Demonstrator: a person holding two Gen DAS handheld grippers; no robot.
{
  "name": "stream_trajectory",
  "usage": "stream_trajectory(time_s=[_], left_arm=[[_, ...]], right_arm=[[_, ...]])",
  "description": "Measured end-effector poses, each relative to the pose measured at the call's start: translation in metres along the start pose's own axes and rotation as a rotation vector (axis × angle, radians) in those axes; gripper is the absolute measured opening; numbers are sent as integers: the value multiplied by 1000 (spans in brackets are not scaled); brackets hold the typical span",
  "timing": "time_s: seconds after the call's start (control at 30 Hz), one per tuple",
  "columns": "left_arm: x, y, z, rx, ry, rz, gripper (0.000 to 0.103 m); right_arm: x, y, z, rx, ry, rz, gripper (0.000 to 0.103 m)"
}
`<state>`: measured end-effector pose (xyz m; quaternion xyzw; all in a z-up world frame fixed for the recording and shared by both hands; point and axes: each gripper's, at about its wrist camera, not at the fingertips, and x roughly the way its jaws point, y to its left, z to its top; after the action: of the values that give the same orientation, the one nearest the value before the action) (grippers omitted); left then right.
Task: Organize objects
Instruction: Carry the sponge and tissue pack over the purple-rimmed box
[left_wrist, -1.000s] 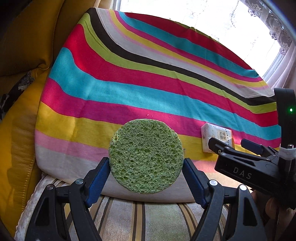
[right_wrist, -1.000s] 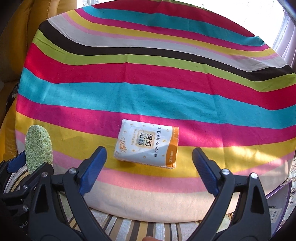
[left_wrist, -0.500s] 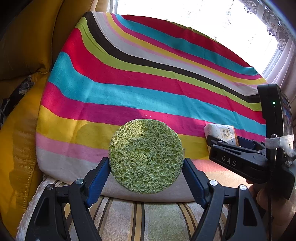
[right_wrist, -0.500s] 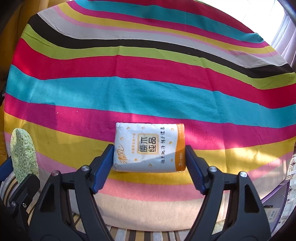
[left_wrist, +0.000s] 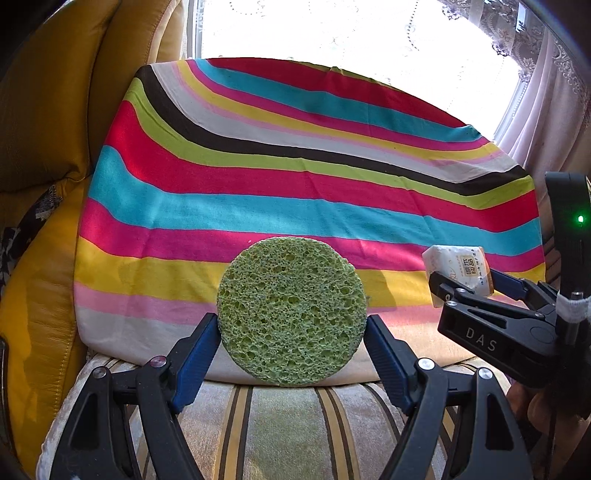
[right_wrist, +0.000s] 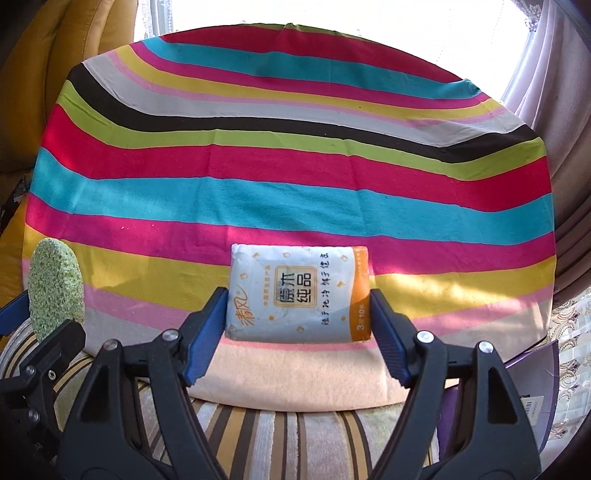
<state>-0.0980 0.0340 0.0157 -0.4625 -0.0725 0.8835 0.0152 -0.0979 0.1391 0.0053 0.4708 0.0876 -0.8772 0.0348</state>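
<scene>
I have one thing in each hand and both look lifted clear of the striped cloth (right_wrist: 295, 206), so I judge the step in hand to be the carry: getting the sponge and the tissue pack to wherever they belong. No bin or tray shows in either view, so I can't tell where that is. To do it well I'd keep both wrists steady and level, hold the two grippers apart so they don't knock together, and avoid squeezing harder, since both things are soft and will deform or twist between the pads. I'd set each one down before letting go rather than dropping it. My left gripper (left_wrist: 291, 341) is closed on the round green sponge (left_wrist: 291, 314), the blue pads pressing its left and right edges low on the disc, which stands upright and faces the camera over the near edge of the cloth. My right gripper (right_wrist: 297, 325) has just closed in on the tissue pack (right_wrist: 299, 293), and the pads now clamp its two short sides; the pack sits square between them, printed face up, above the yellow and pink stripes at the near side. In the left view the pack shows at the right, held off the cloth; in the right view the sponge shows edge-on at the far left.
</scene>
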Motion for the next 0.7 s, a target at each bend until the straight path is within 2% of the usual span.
stream_trajectory(time_s=[0.7], left_arm=[[-32,-77,-30,175,-11,-81,79]], right_arm=[[-70,-70,-69,112,-23,-20,77]])
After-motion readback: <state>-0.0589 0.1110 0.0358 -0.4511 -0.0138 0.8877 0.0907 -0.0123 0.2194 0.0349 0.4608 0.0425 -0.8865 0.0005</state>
